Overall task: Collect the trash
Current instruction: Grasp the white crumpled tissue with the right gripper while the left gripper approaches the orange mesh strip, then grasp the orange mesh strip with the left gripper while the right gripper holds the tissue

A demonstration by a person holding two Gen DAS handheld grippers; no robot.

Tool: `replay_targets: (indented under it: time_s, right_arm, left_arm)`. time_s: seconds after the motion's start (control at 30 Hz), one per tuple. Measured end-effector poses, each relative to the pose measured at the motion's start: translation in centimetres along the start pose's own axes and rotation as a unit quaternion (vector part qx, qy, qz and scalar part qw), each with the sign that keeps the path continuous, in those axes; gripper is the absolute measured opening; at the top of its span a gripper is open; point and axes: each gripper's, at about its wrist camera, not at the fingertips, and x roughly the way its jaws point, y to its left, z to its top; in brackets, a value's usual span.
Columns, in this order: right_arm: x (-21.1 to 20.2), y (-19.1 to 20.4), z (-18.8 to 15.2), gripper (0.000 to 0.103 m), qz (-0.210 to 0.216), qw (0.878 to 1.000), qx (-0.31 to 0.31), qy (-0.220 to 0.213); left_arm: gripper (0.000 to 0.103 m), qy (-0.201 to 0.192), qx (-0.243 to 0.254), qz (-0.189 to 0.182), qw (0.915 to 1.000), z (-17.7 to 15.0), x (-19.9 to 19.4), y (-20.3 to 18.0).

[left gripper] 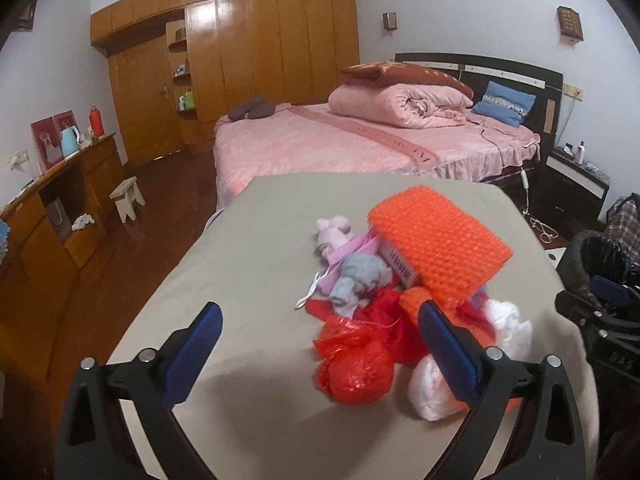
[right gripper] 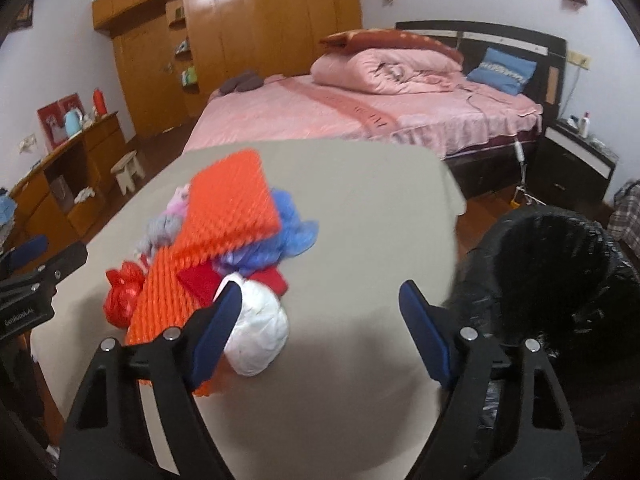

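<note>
Both claws spread wide, nothing gripped: left claw [left gripper: 320, 328] over the crumpled red plastic bag [left gripper: 352, 364], right claw [right gripper: 320, 300] over bare beige tabletop [right gripper: 360, 208] beside the knotted white plastic bag [right gripper: 260, 328]. Trash pile sits mid-tabletop: orange bumpy plastic sheet [right gripper: 228, 204] on top, blue plastic bag [right gripper: 288, 232] behind. Black-lined bin [right gripper: 552, 264] off tabletop's right edge; pink bed [right gripper: 340, 116] beyond.
</note>
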Motion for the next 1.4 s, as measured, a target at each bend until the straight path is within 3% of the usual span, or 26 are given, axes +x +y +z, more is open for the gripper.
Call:
replay_targets:
  time_s: [0.3,0.4,0.47,0.57,0.67,0.93,1.33,1.4]
  right_arm:
    - [3.4,2.2,-0.9,0.074,0.022,0.998,-0.034,0.041]
    - [4.5,2.4,-1.2,0.063,0.03,0.997,-0.037,0.059]
    - [5.0,2.4,-1.5,0.046,0.052,0.995,-0.035,0.075]
    - [5.0,2.5,-1.8,0.031,0.075,0.993,-0.03,0.083]
    - [4.3,2.3,-1.6,0.025,0.08,0.993,-0.035,0.077]
    - [2.0,0.2,-0.9,0.022,0.066,0.996,-0.023,0.046]
    - [1.9,-2.3,-1.5,0.022,0.037,0.998,-0.003,0.051]
    - [1.6,-2.3,-1.6,0.022,0.035,0.998,-0.003,0.048]
  left_arm:
    - [0.092,0.021,-0.014,-0.007,0.9996,-1.0,0.9,1.0]
    - [0.091,0.024,-0.014,-0.008,0.9996,-1.0,1.1,0.9]
    - [0.09,0.026,-0.014,-0.01,0.9995,-1.0,1.2,1.0]
    - [0.087,0.028,-0.015,-0.013,0.9994,-1.0,1.1,0.7]
    - [0.084,0.031,-0.016,-0.022,0.9991,-0.9,1.1,0.4]
    - [0.07,0.041,-0.018,-0.065,0.9969,-0.7,1.2,-2.1]
    - [0.053,0.079,0.005,-0.122,0.9894,-1.4,3.2,-6.1]
    - [0.047,0.087,0.006,-0.129,0.9878,-1.7,3.6,-6.5]
